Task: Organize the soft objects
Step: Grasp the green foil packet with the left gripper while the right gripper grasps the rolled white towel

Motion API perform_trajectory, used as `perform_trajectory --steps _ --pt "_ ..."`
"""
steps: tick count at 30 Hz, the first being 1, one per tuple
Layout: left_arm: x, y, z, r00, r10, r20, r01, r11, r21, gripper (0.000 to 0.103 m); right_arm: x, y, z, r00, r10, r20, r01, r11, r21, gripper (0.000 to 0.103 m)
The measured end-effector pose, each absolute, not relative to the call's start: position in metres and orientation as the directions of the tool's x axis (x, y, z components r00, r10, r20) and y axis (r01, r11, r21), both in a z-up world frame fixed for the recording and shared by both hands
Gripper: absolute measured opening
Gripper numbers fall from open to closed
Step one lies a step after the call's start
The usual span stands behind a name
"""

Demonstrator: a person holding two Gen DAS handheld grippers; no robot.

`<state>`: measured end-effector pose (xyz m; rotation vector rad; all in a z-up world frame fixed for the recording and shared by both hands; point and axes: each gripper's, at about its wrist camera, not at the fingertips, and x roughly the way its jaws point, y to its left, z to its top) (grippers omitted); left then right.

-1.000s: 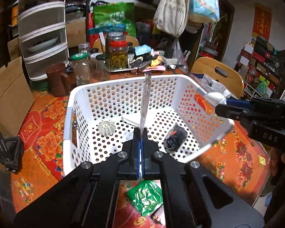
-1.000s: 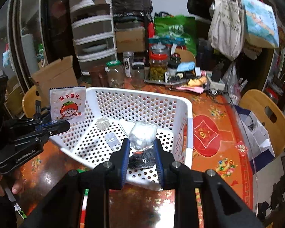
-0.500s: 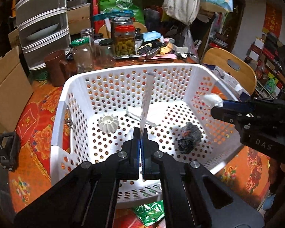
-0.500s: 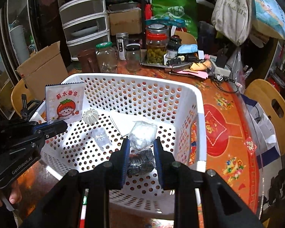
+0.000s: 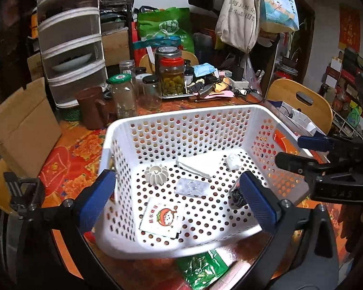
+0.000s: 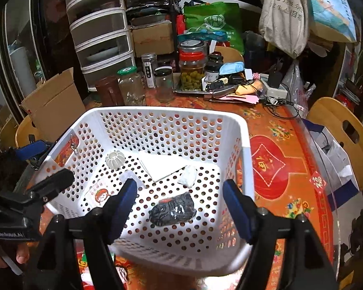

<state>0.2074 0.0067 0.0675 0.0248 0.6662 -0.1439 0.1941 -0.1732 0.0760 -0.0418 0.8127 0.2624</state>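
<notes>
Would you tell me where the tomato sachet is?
In the left wrist view, the tomato sachet lies flat on the white basket floor, near side, just before the clear packet.

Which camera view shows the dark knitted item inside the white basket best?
The right wrist view: the dark knitted item lies whole and unobstructed on the basket floor. In the left wrist view, the left gripper's finger covers most of it.

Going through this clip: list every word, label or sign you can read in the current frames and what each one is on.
"DAS": right gripper body, seen from the left wrist.
"GenRobot.AI": left gripper body, faint.
"福": red diamond sticker at the table's edge.
Tomato packet in the white basket: Chinese characters, too blurred.
Canvas tote and green bag: Chinese print, too small.
</notes>
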Motion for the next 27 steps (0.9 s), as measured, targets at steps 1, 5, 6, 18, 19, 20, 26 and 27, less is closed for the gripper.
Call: perform_trajectory --steps 1,5,6,18,19,20,26,27 --pt "0.202 0.008 0.070 0.778 -0.126 -0.615 0.143 0.989 -0.022 0.102 0.188 -0.175 0.078 0.665 0.217 -0.715 -0.247 0.967 0.064 0.073" --pt "0.165 0.023 0.077 0.780 -0.120 -0.615 0.134 0.991 -0.024 0.102 0.141 -0.188 0.093 0.722 0.217 -0.657 -0.230 0.971 0.069 0.074" --pt "0.148 0.030 0.077 0.779 -0.121 -0.615 0.129 0.991 -0.032 0.102 0.123 -0.193 0.095 0.740 0.226 -0.634 -0.229 0.970 0.078 0.079" --pt "0.088 0.083 -0.025 0.626 -0.192 -0.756 0.037 0.975 -0.217 0.103 0.045 -0.136 -0.017 0.590 0.322 -0.740 -0.331 0.933 0.141 0.097" --pt "0.089 0.084 -0.030 0.622 -0.199 -0.757 0.034 0.973 -0.228 0.103 0.047 -0.130 -0.024 0.572 0.324 -0.753 -0.340 0.930 0.141 0.097" --pt "0.088 0.087 -0.034 0.623 -0.198 -0.757 0.027 0.972 -0.232 0.103 0.050 -0.122 -0.030 0.556 0.326 -0.765 -0.351 0.926 0.139 0.097" --pt "0.086 0.094 -0.041 0.627 -0.195 -0.754 0.017 0.971 -0.237 0.103 0.061 -0.098 -0.038 0.532 0.339 -0.776 -0.380 0.914 0.139 0.097" --pt "0.086 0.095 -0.043 0.627 -0.194 -0.755 0.014 0.971 -0.238 0.103 0.063 -0.095 -0.039 0.528 0.338 -0.779 -0.383 0.914 0.137 0.097"
